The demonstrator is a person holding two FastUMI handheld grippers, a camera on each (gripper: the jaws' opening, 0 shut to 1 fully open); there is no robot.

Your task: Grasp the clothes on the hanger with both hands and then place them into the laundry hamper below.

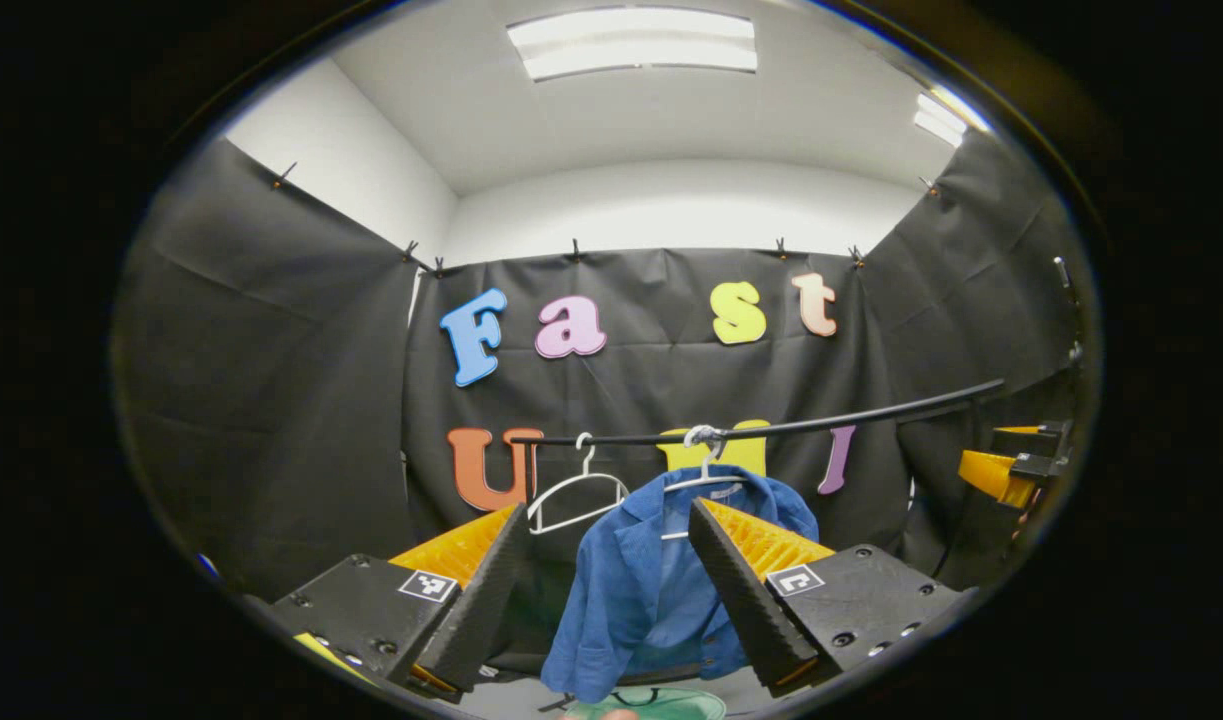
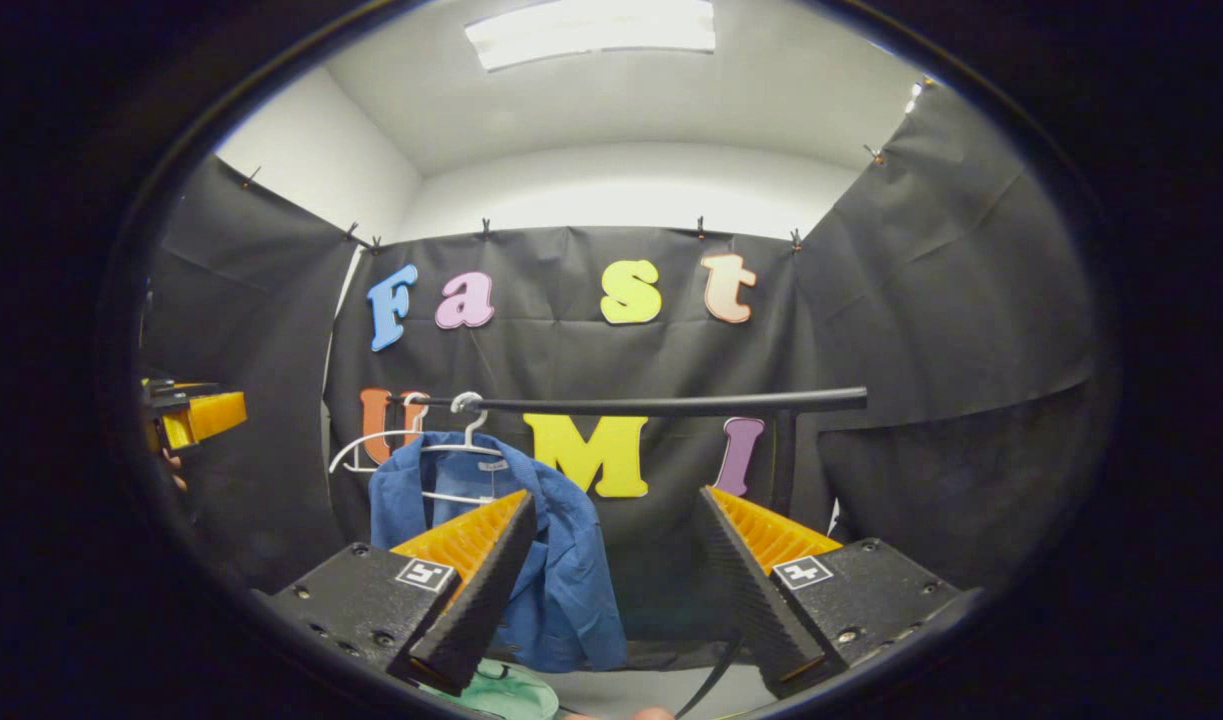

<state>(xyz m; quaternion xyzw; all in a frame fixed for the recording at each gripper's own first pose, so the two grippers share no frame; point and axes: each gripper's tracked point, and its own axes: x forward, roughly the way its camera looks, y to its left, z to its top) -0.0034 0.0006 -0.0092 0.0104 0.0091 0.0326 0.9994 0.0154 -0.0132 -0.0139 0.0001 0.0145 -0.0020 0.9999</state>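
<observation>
Blue shirt (image 1: 643, 585) hangs on a white hanger (image 1: 706, 478).
Left gripper (image 1: 603, 590) and right gripper (image 2: 611, 585) both spread wide, holding nothing, near the shirt.

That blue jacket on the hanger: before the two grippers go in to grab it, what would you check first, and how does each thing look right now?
1. Left gripper open: ok, jaws spread wide.
2. Right gripper open: ok, jaws spread wide.
3. Blue jacket on its white hanger on the black rail: ok.
4. Left gripper lined up with the jacket: ok, the jacket sits between its fingers, farther off.
5. Right gripper lined up: not ok, the jacket lies towards its left finger, off centre.
6. Hamper below ready: cannot tell, just a green edge shows under the jacket.
</observation>
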